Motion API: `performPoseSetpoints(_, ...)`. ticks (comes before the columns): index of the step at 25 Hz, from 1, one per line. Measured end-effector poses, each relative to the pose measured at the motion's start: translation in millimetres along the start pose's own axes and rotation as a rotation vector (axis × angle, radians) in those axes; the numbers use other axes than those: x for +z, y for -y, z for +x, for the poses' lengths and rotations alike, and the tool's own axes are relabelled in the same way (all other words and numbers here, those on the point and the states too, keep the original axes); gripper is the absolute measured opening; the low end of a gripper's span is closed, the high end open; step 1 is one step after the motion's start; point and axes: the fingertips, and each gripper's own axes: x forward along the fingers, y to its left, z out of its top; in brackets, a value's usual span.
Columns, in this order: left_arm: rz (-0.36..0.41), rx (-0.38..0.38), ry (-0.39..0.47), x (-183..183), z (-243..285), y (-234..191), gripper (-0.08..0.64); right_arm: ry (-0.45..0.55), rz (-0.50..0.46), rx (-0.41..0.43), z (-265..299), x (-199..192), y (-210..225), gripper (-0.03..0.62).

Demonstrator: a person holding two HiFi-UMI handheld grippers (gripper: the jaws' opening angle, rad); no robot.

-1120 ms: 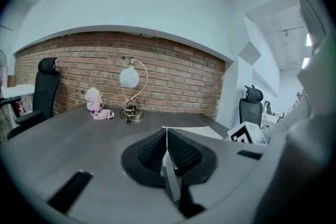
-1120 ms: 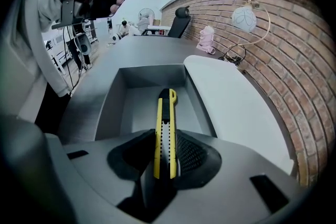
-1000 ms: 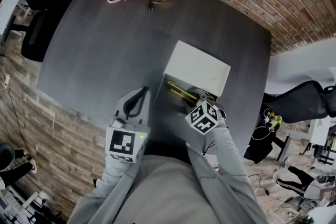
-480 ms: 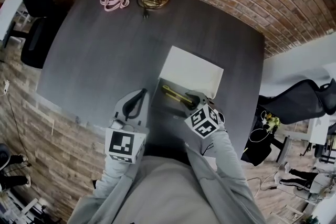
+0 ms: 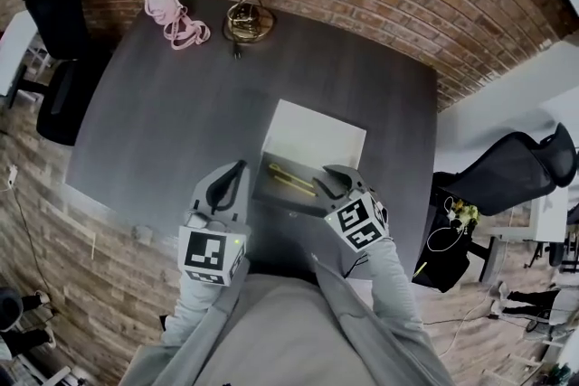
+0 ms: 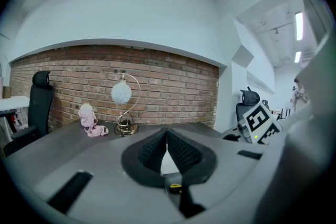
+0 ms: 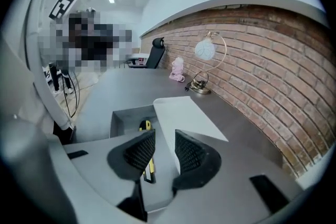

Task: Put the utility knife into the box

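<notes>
Utility knife (image 5: 291,180) lay flat inside box (image 5: 271,193), yellow body along tray floor. White lid (image 5: 314,136) open on far side. Right gripper (image 5: 333,181) hung just over box's near corner, jaws parted, nothing between them. Knife showed below gap, apart from pads. Left gripper (image 5: 226,185) sat beside box over bench (image 5: 154,104), jaws pressed together at tips, empty. Judged: placing step done, knife released. Next move called for lifting right gripper clear without catching box wall, perhaps then shutting lid.
</notes>
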Motion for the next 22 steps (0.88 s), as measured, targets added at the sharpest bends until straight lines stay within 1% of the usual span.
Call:
performPoseSetpoints(7,0.026,-0.031,0.031,18,6,12,0.02,0.151,0.098,-0.094,-45,29,25,0.127)
performPoseSetpoints(11,0.032,-0.058,0.043,25,9,20,0.02,0.228,0.147,-0.153,-72,39,39,0.127)
performPoseSetpoints(14,0.043,-0.075,0.051,30,11,26,0.02,0.306,0.193,-0.196,-95,51,49,0.127)
performPoseSetpoints(18,0.055,-0.103,0.061,35,15,36,0.02,0.423,0.266,-0.23,-126,63,57,0.127)
performPoseSetpoints(22,0.059,-0.129,0.076,42,19,46,0.02,0.52,0.318,-0.264,-153,71,62,0.126)
